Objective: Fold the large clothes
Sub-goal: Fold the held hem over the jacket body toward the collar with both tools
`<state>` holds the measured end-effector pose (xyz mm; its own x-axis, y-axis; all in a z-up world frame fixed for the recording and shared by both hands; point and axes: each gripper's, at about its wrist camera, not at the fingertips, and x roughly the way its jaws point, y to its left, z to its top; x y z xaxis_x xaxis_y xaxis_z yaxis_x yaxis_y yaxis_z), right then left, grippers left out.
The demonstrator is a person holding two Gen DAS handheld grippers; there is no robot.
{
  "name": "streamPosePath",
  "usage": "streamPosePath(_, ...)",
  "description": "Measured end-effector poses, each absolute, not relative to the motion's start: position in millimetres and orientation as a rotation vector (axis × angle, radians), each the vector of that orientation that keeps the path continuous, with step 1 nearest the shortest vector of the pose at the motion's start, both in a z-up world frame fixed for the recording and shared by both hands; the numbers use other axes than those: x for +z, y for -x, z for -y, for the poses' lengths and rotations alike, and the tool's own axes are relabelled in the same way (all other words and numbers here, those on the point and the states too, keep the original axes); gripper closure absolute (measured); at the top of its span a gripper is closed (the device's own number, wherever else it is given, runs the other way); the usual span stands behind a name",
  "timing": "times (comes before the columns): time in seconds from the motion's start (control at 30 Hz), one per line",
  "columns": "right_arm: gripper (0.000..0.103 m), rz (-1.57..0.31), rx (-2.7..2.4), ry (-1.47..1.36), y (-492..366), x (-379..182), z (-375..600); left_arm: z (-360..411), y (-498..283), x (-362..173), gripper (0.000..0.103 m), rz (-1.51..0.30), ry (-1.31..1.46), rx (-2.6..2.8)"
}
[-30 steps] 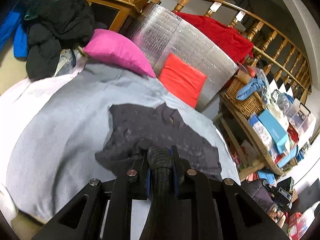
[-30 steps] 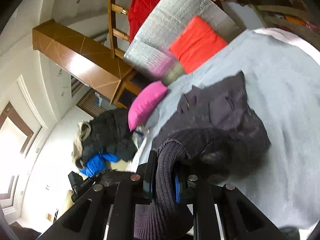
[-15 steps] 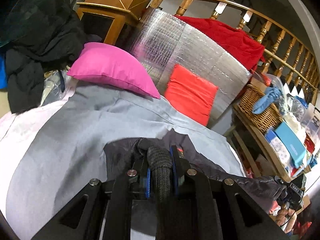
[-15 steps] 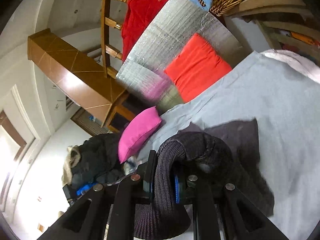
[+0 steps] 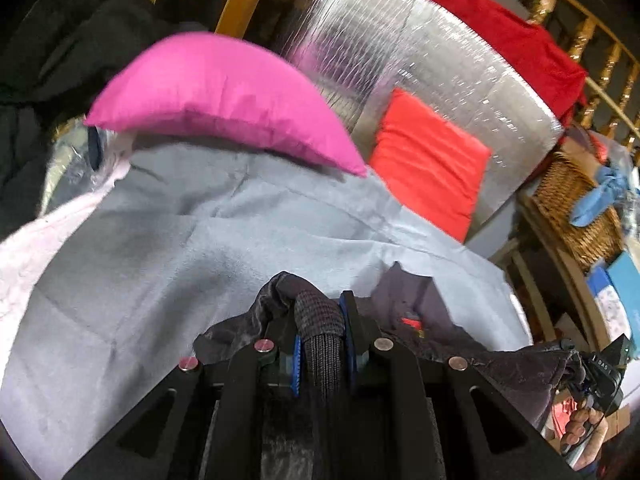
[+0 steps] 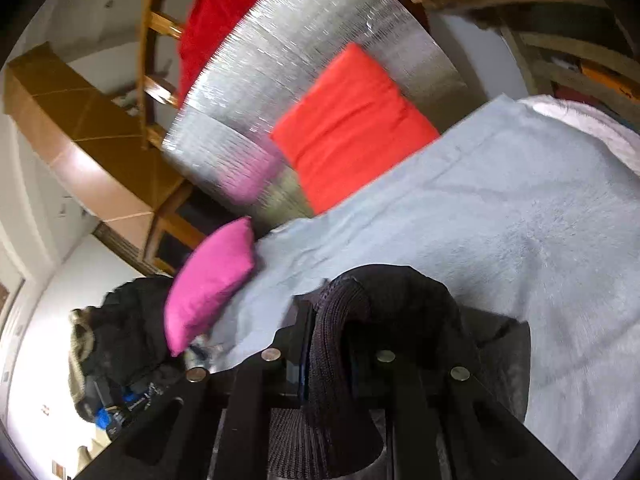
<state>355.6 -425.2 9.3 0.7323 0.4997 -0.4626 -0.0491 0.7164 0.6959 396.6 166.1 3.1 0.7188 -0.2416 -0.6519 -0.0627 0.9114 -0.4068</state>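
While clamping one dark jacket (image 5: 404, 312) by ribbed cuffs: two grippers, left (image 5: 320, 320), right (image 6: 332, 320); two cushions upper frame.

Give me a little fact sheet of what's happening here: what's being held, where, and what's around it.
Garment: dark jacket with ribbed knit hem
Left tool: shut on the ribbed hem
Right tool: shut on the ribbed hem as well
Surface: pale blue blanket; part of the jacket lies on it
Behind it: pink cushion, red cushion leaning on a silver foil panel
Side: wicker basket on a shelf
Fold: not yet laid flat
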Motion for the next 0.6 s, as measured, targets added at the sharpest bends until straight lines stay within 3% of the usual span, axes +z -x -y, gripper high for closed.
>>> streamPosePath(0.6,0.088,-0.874,0.193,-0.658,-442,-79,421,-156,-477,-77,0.085,-0.956,0.368,-0.007)
